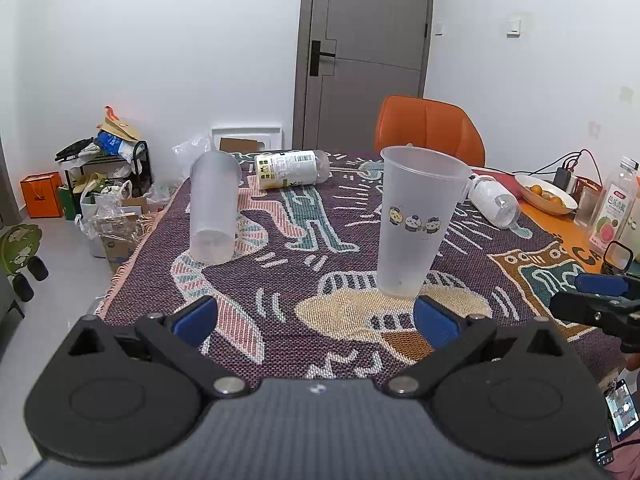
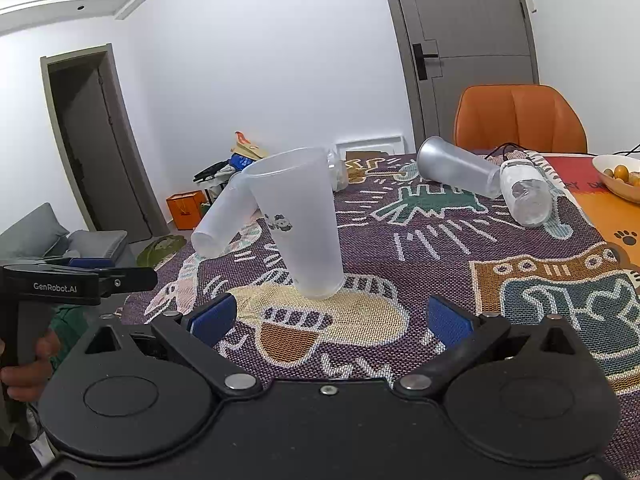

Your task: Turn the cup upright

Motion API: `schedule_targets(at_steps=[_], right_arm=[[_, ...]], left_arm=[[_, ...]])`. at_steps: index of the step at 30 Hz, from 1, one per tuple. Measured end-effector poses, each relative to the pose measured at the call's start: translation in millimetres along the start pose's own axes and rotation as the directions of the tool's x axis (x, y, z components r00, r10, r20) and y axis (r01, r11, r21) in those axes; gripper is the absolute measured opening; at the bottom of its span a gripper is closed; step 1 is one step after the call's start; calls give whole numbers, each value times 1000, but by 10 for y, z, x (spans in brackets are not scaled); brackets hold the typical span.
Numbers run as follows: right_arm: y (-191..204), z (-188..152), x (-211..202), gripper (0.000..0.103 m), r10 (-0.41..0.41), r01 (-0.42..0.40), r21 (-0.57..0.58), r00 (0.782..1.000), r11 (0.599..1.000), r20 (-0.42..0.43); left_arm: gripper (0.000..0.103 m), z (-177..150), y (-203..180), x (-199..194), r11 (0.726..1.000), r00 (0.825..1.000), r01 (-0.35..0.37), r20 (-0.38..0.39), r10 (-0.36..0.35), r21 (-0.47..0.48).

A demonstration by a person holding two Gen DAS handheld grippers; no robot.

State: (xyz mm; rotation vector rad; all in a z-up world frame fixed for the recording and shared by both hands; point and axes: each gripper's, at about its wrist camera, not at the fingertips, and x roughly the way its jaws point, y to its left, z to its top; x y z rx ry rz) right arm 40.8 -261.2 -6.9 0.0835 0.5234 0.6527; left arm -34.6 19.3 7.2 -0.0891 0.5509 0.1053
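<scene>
Cup with cartoon print (image 1: pixel 416 220): frosted, translucent plastic, tall and tapered, wide rim up, narrow base on the cloth; it stands upright near the front middle of the bench, free of both claws. Small cartoon figures printed on its wall.
Second cup (image 1: pixel 213 208): the same frosted plastic and tapered shape, plain, lying on its side to the left, base toward the camera.
Third cup (image 2: pixel 456 172): frosted, lying on its side at the far side of the bench, flared mouth to the left, its base touching a clear bottle.
Cloth (image 1: pixel 280 280): coarse woven textile, purple ground with teal, cream, pink and orange cartoon shapes; fringed left edge.
Bench (image 1: pixel 556 224): smooth orange top showing to the right of the cloth.
Labelled bottle (image 1: pixel 292 168): clear plastic cylinder with a white and yellow label, lying on its side at the far edge.
Clear bottle (image 1: pixel 496 198): crinkled transparent plastic, lying on its side right of the printed cup.
Left claw (image 1: pixel 316 320): matte black arms with blue pads, spread wide, holding nothing; the printed cup stands just beyond its right pad.
Right claw (image 2: pixel 332 318): same black build and blue pads, spread wide, empty, with the printed cup just ahead.
Chair (image 1: pixel 430 128): orange padded backrest behind the bench.
Bowl (image 1: pixel 544 192): shallow white dish holding small orange fruit.
</scene>
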Motion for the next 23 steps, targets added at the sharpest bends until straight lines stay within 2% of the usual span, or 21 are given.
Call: schedule_targets(at_steps=[23], right_arm=[[16,-21,41,103,-2,2,-1,1000,1000,-6]], left_arm=[[103,-18,22,27,1000,1000,1,-11,-1,-8]])
